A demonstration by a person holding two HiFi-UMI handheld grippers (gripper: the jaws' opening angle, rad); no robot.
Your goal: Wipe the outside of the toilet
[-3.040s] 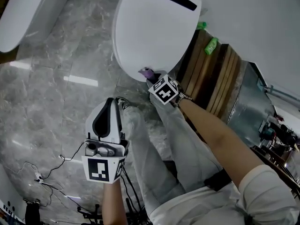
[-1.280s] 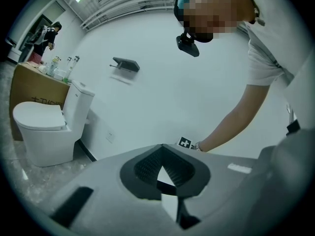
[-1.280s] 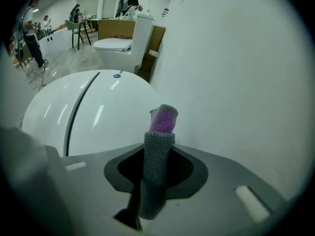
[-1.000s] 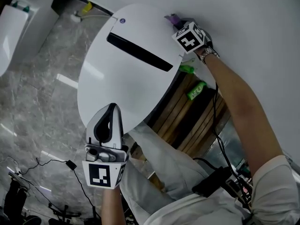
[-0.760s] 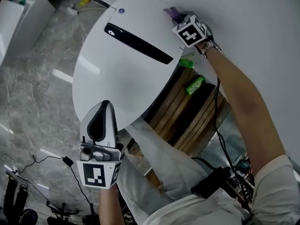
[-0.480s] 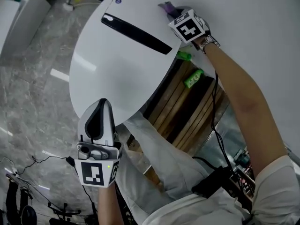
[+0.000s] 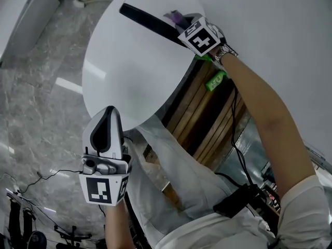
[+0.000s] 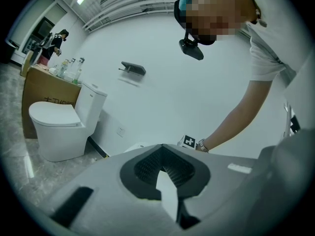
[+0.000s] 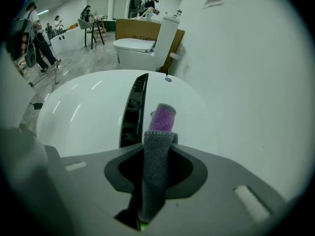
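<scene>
At 7 o'clock in the head view, the left gripper [image 7: 106,115] is held in the air, its jaws drawn together to a thin slit with nothing between them. At 1 o'clock, a grey-and-purple cloth [image 7: 175,17] is pinched in the right gripper [image 7: 184,27] and pressed onto the white toilet lid [image 7: 129,71], beside its black strip [image 7: 148,21]. Farther off, a second toilet [image 9: 142,48] is seen against the wall.

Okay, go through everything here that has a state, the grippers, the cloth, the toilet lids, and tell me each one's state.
Toilet lid: closed.
Cloth: clamped, its tip over the toilet lid.
Right gripper: jaws shut on the cloth.
Left gripper: jaws shut, nothing between them.
Second toilet: lid closed.
</scene>
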